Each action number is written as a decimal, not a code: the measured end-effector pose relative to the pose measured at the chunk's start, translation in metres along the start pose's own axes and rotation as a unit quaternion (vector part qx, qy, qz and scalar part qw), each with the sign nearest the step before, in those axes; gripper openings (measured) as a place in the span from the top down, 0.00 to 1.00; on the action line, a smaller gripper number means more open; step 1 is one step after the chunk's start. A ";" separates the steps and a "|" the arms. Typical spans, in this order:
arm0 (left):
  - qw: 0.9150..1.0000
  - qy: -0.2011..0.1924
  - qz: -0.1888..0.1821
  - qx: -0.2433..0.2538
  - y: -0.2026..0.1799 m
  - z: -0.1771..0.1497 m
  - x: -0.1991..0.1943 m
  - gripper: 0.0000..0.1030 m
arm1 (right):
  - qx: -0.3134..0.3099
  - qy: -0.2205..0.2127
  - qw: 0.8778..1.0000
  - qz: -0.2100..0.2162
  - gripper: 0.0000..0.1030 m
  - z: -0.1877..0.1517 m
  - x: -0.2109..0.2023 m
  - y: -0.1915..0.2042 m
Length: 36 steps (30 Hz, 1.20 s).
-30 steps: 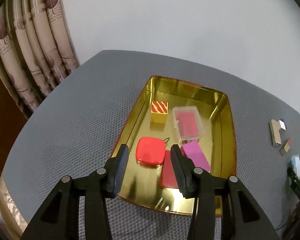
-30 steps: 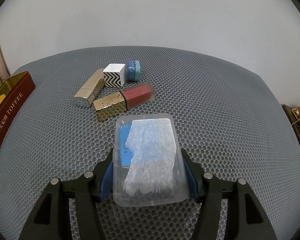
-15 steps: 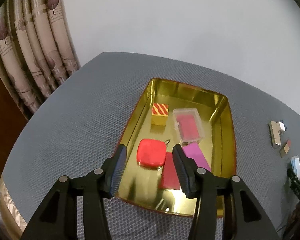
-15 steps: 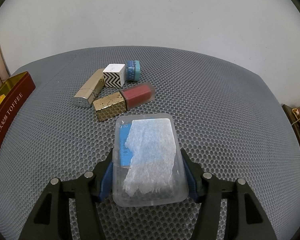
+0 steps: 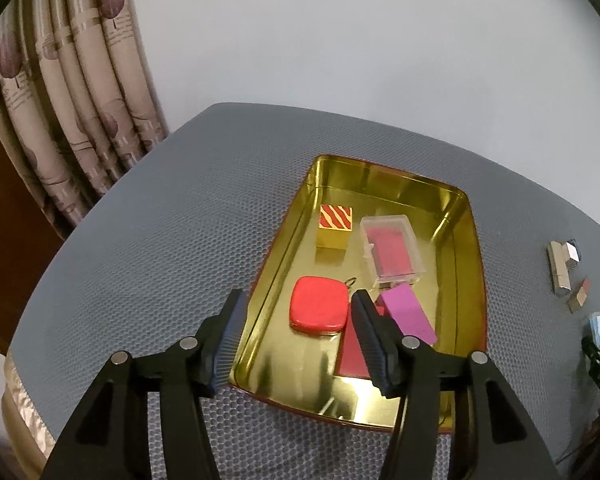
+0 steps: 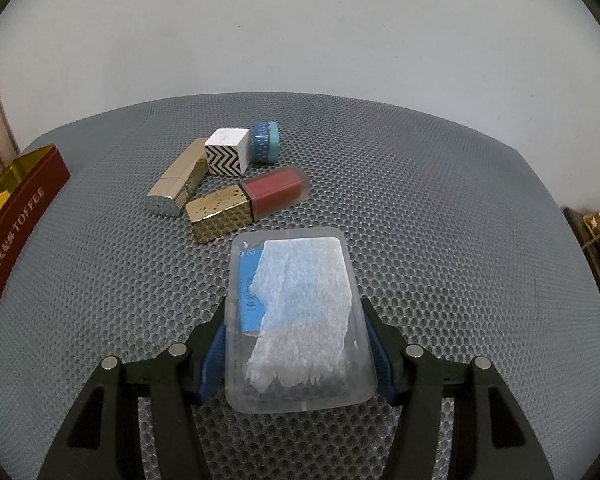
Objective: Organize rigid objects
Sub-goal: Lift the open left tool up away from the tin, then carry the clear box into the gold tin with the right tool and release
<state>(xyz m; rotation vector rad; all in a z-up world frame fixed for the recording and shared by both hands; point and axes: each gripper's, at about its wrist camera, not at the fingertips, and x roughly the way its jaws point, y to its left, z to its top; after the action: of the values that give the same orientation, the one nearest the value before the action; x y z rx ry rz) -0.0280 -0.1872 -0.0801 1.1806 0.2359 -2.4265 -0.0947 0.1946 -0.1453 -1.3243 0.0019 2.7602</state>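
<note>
both hand-held grippers point down at a grey honeycomb-textured surface (image 6: 440,208). left gripper (image 5: 298,320) hovers above the near end of a gold tin tray (image 5: 466,216) with red outer walls; its jaws are opening and nothing is pinched between them – a red rounded-square case (image 5: 319,311) with a small metal loop lies flat on the tray floor between the fingertips in view, clear of the pads. further back in the tray sit a small gold box with a red-and-gold striped top (image 5: 335,226), a clear plastic box with pink contents (image 5: 392,250), a purple block (image 5: 408,312) and a dark red flat piece (image 5: 354,354) partly under the block. right gripper (image 6: 296,334) pinches a clear plastic case (image 6: 298,320) holding blue and white material, its blue pads pressed on the two long sides. beyond it on the surface lie a gold-capped red lipstick tube (image 6: 248,206), a silver-gold lipstick tube (image 6: 180,188), a white cube with black zigzag sides (image 6: 227,151) and a blue tape roll (image 6: 265,147) – the cube touches the silver-gold tube and stands just beside the roll. the tray's red wall, lettered "toffee", shows at the left edge of the right wrist view.
</note>
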 end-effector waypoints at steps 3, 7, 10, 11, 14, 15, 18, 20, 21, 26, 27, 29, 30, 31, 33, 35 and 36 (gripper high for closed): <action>1.000 0.003 0.002 -0.001 0.002 -0.001 0.000 0.47 | 0.005 0.000 1.000 -0.004 0.42 0.000 -0.003 0.003; 1.000 0.003 0.002 -0.007 0.005 0.000 -0.002 0.44 | 0.014 -0.005 1.000 0.013 0.42 0.000 -0.015 0.016; 1.000 0.006 0.003 -0.009 0.008 0.001 -0.002 0.41 | 0.001 -0.018 0.999 0.029 0.42 0.003 -0.029 0.035; 1.000 0.005 0.006 -0.011 0.009 0.001 -0.003 0.41 | -0.002 -0.022 0.999 0.038 0.42 0.004 -0.033 0.042; 1.000 0.004 0.009 -0.013 0.013 0.003 -0.004 0.37 | -0.014 -0.029 0.998 0.057 0.42 0.007 -0.044 0.064; 1.000 0.004 0.011 -0.017 0.016 0.003 -0.004 0.37 | -0.020 -0.032 0.997 0.065 0.42 0.009 -0.048 0.073; 0.999 0.004 0.019 -0.026 0.025 0.006 -0.004 0.36 | -0.037 -0.038 0.995 0.089 0.42 0.029 -0.054 0.100; 0.999 0.004 0.027 -0.034 0.033 0.007 -0.004 0.35 | -0.051 -0.045 0.992 0.105 0.42 0.042 -0.064 0.123; 0.999 0.005 0.028 -0.036 0.037 0.008 -0.004 0.35 | -0.057 -0.048 0.991 0.111 0.42 0.044 -0.066 0.133; 0.997 0.005 0.046 -0.055 0.058 0.011 -0.005 0.33 | -0.094 -0.056 0.983 0.149 0.42 0.054 -0.084 0.173; 0.997 0.005 0.047 -0.059 0.062 0.012 -0.005 0.33 | -0.101 -0.057 0.982 0.152 0.42 0.059 -0.092 0.177; 0.997 0.007 0.046 -0.065 0.070 0.013 -0.005 0.33 | -0.115 -0.058 0.978 0.162 0.42 0.061 -0.093 0.199; 0.997 0.008 0.046 -0.068 0.072 0.013 -0.006 0.32 | -0.122 -0.058 0.977 0.167 0.42 0.061 -0.093 0.210; 0.996 0.010 0.047 -0.069 0.074 0.013 -0.005 0.32 | -0.128 -0.056 0.975 0.171 0.42 0.061 -0.092 0.221; 0.996 0.015 0.050 -0.075 0.080 0.013 -0.004 0.32 | -0.137 -0.050 0.973 0.180 0.42 0.062 -0.091 0.237; 0.995 0.017 0.056 -0.077 0.086 0.013 -0.004 0.31 | -0.150 -0.047 0.970 0.187 0.42 0.062 -0.090 0.255; 0.995 0.017 0.059 -0.080 0.089 0.013 -0.004 0.30 | -0.153 -0.045 0.969 0.190 0.42 0.062 -0.091 0.260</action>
<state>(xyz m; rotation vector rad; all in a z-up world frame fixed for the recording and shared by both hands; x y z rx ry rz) 0.0045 -0.2701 -0.0656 1.1338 0.3527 -2.2410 -0.1054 -0.0688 -0.0444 -1.3883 -0.2055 3.2510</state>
